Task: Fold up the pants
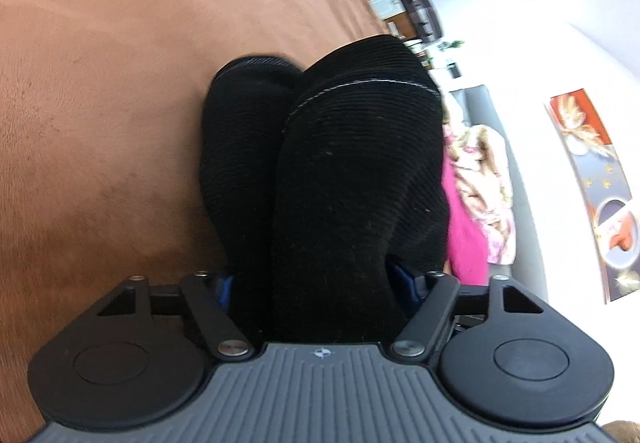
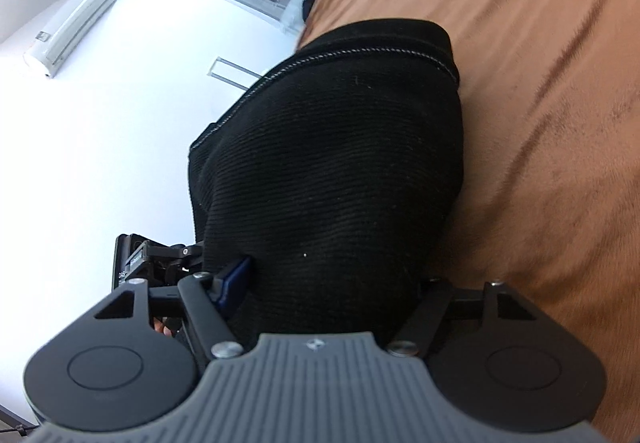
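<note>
Over the brown blanket, both grippers carry the black pants: left gripper and right gripper seem clamped on bunched cloth (pads mostly buried). Keep both edges level and taut before laying the fold down.

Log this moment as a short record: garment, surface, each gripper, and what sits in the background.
garment: black ribbed pants, bunched, pale stitched seam showing
surface: brown plush blanket
left gripper: pants fabric fills the gap between its fingers; pads mostly hidden, so a firm grip cannot be confirmed
right gripper: same, black fabric between its fingers, blue pad at the cloth's edge
background: pink garment, white wall, air conditioner
</note>
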`<state>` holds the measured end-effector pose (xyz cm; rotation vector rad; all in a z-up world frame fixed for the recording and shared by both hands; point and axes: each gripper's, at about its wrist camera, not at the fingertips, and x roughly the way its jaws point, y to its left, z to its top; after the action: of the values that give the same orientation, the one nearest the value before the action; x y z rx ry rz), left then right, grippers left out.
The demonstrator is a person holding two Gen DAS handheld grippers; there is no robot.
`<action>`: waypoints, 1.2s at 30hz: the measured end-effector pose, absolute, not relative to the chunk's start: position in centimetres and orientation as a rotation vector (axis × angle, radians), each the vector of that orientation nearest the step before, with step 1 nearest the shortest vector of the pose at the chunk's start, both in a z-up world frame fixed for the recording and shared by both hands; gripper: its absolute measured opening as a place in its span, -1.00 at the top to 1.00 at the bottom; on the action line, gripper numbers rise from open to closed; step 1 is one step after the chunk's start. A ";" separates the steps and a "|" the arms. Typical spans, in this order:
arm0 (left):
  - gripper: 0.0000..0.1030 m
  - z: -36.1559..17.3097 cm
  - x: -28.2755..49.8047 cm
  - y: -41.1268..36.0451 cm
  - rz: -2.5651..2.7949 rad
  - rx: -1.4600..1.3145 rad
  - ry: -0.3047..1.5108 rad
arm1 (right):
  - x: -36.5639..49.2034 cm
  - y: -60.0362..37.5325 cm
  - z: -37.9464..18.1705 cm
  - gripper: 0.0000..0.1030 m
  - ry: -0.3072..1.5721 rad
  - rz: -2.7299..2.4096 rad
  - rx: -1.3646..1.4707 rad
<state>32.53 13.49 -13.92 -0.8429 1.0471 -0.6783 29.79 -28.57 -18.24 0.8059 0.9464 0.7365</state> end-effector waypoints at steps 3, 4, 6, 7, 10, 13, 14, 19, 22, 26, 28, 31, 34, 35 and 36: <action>-0.55 -12.1 30.1 14.0 -0.707 -0.863 1.019 | 28.1 -28.9 -16.0 -0.22 0.916 0.768 0.819; -0.55 -11.5 29.0 14.3 -0.719 -0.870 1.006 | 27.2 -28.9 -15.1 -0.22 0.903 0.778 0.825; -0.55 -10.7 26.9 14.9 -0.733 -0.877 0.979 | 25.6 -28.8 -13.6 -0.20 0.880 0.796 0.821; -0.55 -10.3 25.8 15.2 -0.736 -0.874 0.964 | 24.6 -28.7 -12.8 -0.19 0.873 0.803 0.820; -0.55 -9.7 22.2 16.1 -0.725 -0.868 0.941 | 22.0 -28.1 -11.4 -0.18 0.883 0.807 0.804; -0.55 -9.9 19.5 17.4 -0.706 -0.883 0.940 | 19.6 -26.6 -10.7 -0.18 0.912 0.816 0.778; -0.55 -10.0 18.3 18.0 -0.700 -0.890 0.937 | 19.0 -26.1 -10.6 -0.18 0.920 0.819 0.767; -0.55 -9.4 15.5 21.5 -0.666 -0.903 0.900 | 16.5 -22.6 -9.6 -0.18 0.955 0.849 0.728; -0.55 -8.6 14.7 24.6 -0.627 -0.910 0.869 | 16.5 -19.9 -8.9 -0.18 0.964 0.871 0.712; -0.55 -7.1 14.2 29.8 -0.584 -0.901 0.825 | 17.7 -14.3 -7.4 -0.18 0.959 0.898 0.687; -0.55 -6.6 14.3 32.8 -0.569 -0.893 0.808 | 18.5 -11.4 -7.0 -0.18 0.949 0.919 0.681; -0.55 -6.4 14.2 36.4 -0.531 -0.876 0.804 | 19.7 -7.0 -6.8 -0.18 0.945 0.944 0.660; -0.55 -7.2 14.2 38.9 -0.504 -0.868 0.811 | 19.8 -2.6 -7.8 -0.18 0.945 0.961 0.653; -0.55 -7.8 14.4 39.7 -0.496 -0.864 0.818 | 20.0 -1.8 -8.3 -0.18 0.944 0.966 0.654; -0.55 -8.3 14.4 39.7 -0.486 -0.862 0.827 | 20.3 -0.9 -9.0 -0.18 0.949 0.968 0.660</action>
<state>14.41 39.74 -8.30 -0.8623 0.8271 -0.4862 20.28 -0.93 -9.03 0.6604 0.9490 0.9678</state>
